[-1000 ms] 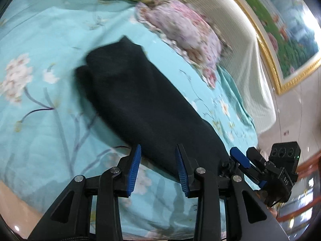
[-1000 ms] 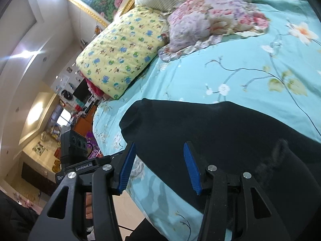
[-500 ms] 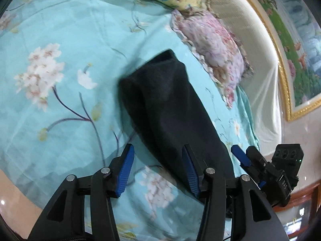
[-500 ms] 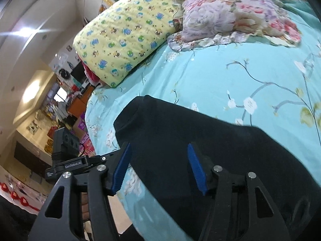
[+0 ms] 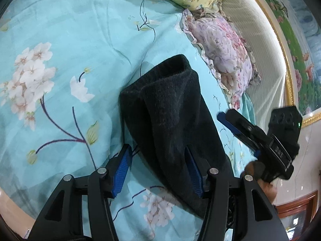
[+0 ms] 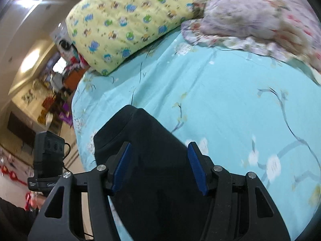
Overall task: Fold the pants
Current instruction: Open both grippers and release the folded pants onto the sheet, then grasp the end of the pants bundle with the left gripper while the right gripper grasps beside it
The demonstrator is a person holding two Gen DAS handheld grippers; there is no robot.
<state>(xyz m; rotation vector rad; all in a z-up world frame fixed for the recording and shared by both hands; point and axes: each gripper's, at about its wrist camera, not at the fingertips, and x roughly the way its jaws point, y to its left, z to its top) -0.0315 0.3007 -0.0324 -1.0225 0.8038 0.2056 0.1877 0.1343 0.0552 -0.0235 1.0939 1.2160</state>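
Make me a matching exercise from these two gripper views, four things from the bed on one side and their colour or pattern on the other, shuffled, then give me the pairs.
Column one:
1. pants
2. bedsheet
3. near pillow
4. far pillow

Column two:
A. yellow with small cartoon prints
B. plain black
C. turquoise with white blossoms
D. pink and lilac floral with a frilled edge

Pairs: 1-B, 2-C, 3-D, 4-A
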